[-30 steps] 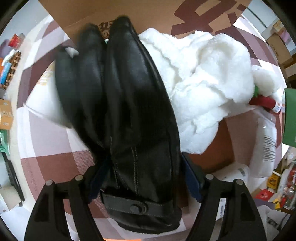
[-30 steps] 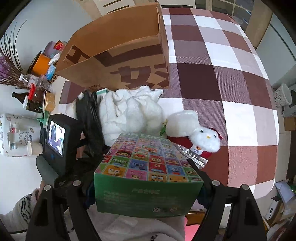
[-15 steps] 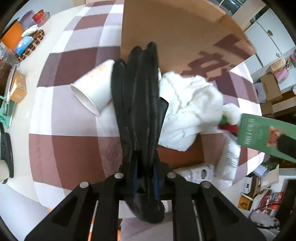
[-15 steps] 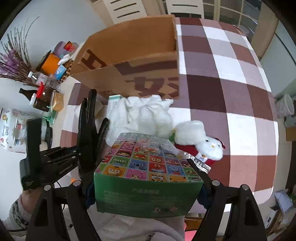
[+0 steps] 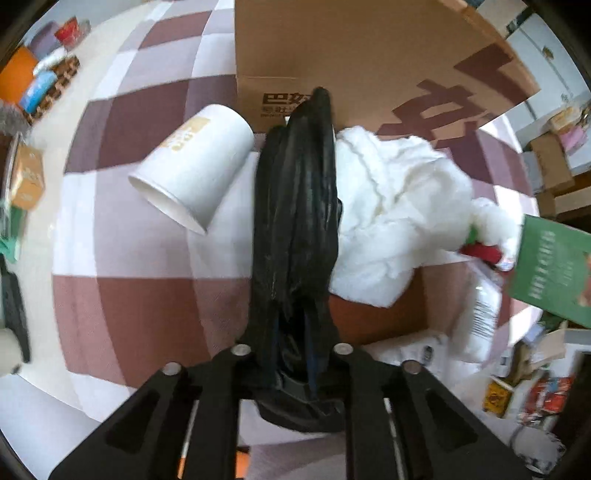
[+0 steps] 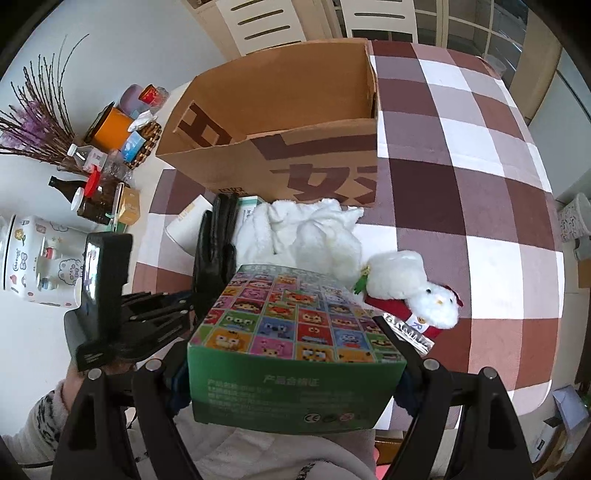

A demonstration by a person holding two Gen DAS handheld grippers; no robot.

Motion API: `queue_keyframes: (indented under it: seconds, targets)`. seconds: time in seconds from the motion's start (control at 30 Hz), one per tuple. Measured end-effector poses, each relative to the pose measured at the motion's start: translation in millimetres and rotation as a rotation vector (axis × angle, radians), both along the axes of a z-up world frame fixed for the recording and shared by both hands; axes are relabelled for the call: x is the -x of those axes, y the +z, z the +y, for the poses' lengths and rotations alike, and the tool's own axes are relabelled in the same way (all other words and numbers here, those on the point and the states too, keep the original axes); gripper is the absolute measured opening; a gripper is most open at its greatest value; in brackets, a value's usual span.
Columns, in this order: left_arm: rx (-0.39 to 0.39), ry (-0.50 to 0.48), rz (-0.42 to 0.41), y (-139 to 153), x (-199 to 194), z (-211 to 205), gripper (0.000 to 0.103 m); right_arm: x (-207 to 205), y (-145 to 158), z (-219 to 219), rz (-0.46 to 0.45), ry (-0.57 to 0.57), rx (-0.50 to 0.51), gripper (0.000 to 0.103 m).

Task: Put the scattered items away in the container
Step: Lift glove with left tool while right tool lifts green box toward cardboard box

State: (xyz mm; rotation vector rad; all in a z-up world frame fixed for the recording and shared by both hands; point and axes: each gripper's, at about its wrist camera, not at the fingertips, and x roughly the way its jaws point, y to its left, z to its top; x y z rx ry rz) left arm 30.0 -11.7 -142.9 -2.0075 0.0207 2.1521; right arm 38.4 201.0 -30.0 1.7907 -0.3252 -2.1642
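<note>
Below your left gripper (image 5: 291,332), which points straight down at the table, hangs a black glove (image 5: 295,206). Its cuff sits between the two claws, and the claws are opening a little while the glove is still pinched there. The glove's fingers reach toward the cardboard box (image 5: 369,55) at the top. A white paper cup (image 5: 195,166) lies on its side to the left of the glove. A fluffy white cloth (image 5: 391,221) lies in a heap to the right, touching the glove. The table has a checked cloth (image 5: 147,288) of brown, white and pale purple squares. The edges of this view are blurry.

From your right gripper (image 6: 295,354), you look down at a slant. Its claws stand wide and squeeze a green box (image 6: 295,391) with small cartoon faces on top. Your left gripper (image 6: 184,306) shows at the left with the black glove (image 6: 216,243) standing up from it. A hand (image 6: 70,384) in a spotted sleeve holds it. The cardboard box (image 6: 288,107) stands open behind the white cloth (image 6: 303,236). A white plush toy (image 6: 410,288) with some red on it lies on the checked cloth (image 6: 480,206). Bottles (image 6: 86,188), a white pot with stickers (image 6: 33,258) and purple twigs (image 6: 40,118) stand at the left. Chairs (image 6: 258,22) stand past the table.
</note>
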Motion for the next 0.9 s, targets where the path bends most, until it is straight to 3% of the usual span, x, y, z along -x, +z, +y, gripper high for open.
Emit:
queue_keyframes:
  seconds: [0.07,0.2,0.33,0.43,0.53,0.57,0.6,0.7,0.9]
  targets:
    - [0.063,-0.014,0.012,-5,0,4,0.079,-1,-1,1,-0.009,-0.007,-0.004,0.085]
    - [0.071,-0.02,-0.031,-22,1,9,0.086,-3,-4,2,-0.025,-0.019,-0.007,0.085]
    - [0.027,0.007,-0.117,-45,3,8,0.087,-3,-7,2,-0.038,-0.025,-0.013,0.085]
    - [-0.001,0.009,-0.119,-54,3,8,0.087,-2,-8,1,-0.045,-0.023,-0.019,0.085]
    - [0.027,-0.037,-0.067,-49,0,14,0.075,-3,-9,0,-0.049,-0.018,-0.031,0.085]
    - [0.01,-0.038,-0.055,-45,-1,14,0.057,-3,-9,-1,-0.049,-0.017,-0.034,0.085]
    - [-0.015,-0.033,-0.052,-41,-1,12,0.049,-3,-9,-1,-0.05,-0.016,-0.038,0.085]
    - [-0.082,0.0,-0.069,-32,-2,1,0.036,-4,-9,0,-0.052,-0.019,-0.04,0.085]
    - [-0.152,0.029,-0.044,11,-11,-18,0.034,-1,-2,-1,-0.031,-0.008,-0.044,0.085]
